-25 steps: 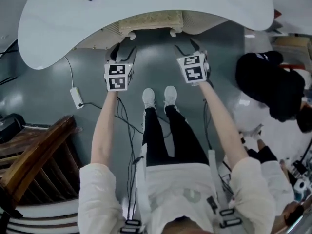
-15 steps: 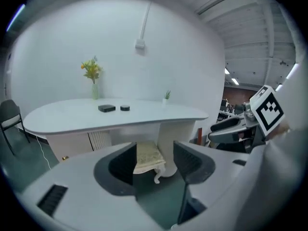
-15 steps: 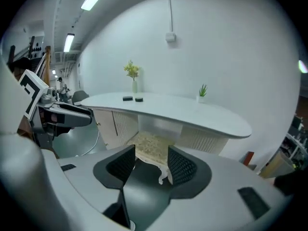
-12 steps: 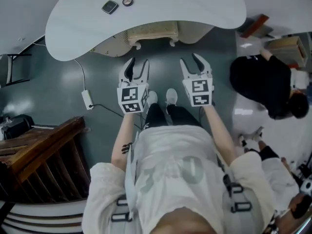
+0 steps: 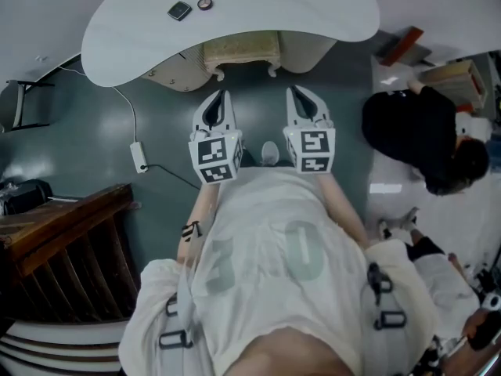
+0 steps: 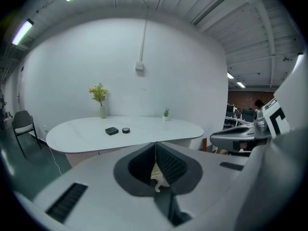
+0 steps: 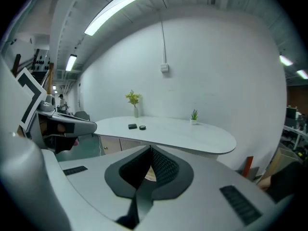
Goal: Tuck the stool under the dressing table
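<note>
Stool (image 5: 241, 51) sits tucked under the near edge of the white dressing table's tabletop (image 5: 305, 6), with only the front of its beige cushion and two pale legs showing. Left tongs (image 5: 222, 94) and right tongs (image 5: 292, 91) are held up side by side above the floor, both pointing at the stool and well apart from it. It lies ahead, between their two lines. Both tongs have just closed: tips together, nothing between them. Small dark box (image 5: 179, 10) lies near the tabletop's left end.
</note>
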The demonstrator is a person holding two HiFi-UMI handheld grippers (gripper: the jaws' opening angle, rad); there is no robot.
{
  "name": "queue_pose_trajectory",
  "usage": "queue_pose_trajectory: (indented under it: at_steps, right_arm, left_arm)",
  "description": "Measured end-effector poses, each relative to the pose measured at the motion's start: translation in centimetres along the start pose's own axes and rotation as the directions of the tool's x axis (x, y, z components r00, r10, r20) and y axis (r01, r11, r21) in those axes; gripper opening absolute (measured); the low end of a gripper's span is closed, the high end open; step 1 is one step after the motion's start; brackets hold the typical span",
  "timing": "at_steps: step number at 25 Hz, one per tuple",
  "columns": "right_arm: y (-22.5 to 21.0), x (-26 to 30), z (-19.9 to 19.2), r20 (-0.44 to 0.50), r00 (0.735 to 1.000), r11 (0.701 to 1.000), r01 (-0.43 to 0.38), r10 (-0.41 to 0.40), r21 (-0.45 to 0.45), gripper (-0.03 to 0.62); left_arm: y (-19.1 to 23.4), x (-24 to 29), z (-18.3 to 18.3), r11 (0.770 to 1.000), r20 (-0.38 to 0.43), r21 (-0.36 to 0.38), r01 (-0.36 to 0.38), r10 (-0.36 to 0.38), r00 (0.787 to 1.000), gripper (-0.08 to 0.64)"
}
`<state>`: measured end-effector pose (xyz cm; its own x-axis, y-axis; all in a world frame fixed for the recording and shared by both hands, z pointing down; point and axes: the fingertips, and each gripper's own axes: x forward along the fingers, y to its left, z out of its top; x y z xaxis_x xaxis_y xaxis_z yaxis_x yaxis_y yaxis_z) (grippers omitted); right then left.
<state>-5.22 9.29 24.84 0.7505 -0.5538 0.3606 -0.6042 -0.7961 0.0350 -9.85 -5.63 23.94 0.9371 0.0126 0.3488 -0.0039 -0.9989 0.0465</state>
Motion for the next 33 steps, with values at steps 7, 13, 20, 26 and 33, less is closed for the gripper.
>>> queue_pose_trajectory:
  at_steps: [7,13,20,26,33]
  right_arm:
    - [0.3,-1.3,-1.1,-0.03,0.999,0.999,-0.032,0.032,-0.012,0.003]
    - [-0.2,-1.5,-1.5,-0.06,0.998,1.0,-0.026,0.025,-0.008,0.003]
    - [-0.3,-1.5,-5.0,-0.203,0.978,0.999,-0.044,0.047,0.021,0.003]
    - [-0.1,-1.3,-7.0,-0.29,0.956,0.999,-0.05,0.049,0.005,0.003]
    - [0.7,-1.9,-6.9,-0.282,0.957,0.998,-0.067,0.068,0.014,0.003]
  left_arm:
    - [-2.4,-0.1,-0.8,1.0,-0.021,0.011,0.018,-0.018,1.0,0.005]
    - [-2.4,-0.1,-1.3,1.0,-0.05,-0.015,0.013,-0.013,0.999,0.005]
    - [-2.1,-0.6,-3.7,0.999,-0.123,-0.034,-0.022,0.017,0.992,0.005]
    - [-2.4,-0.8,-5.2,0.999,-0.146,-0.037,-0.021,0.015,0.989,0.005]
    - [-1.8,-1.4,-5.8,0.998,-0.154,-0.06,-0.036,0.026,0.988,0.005]
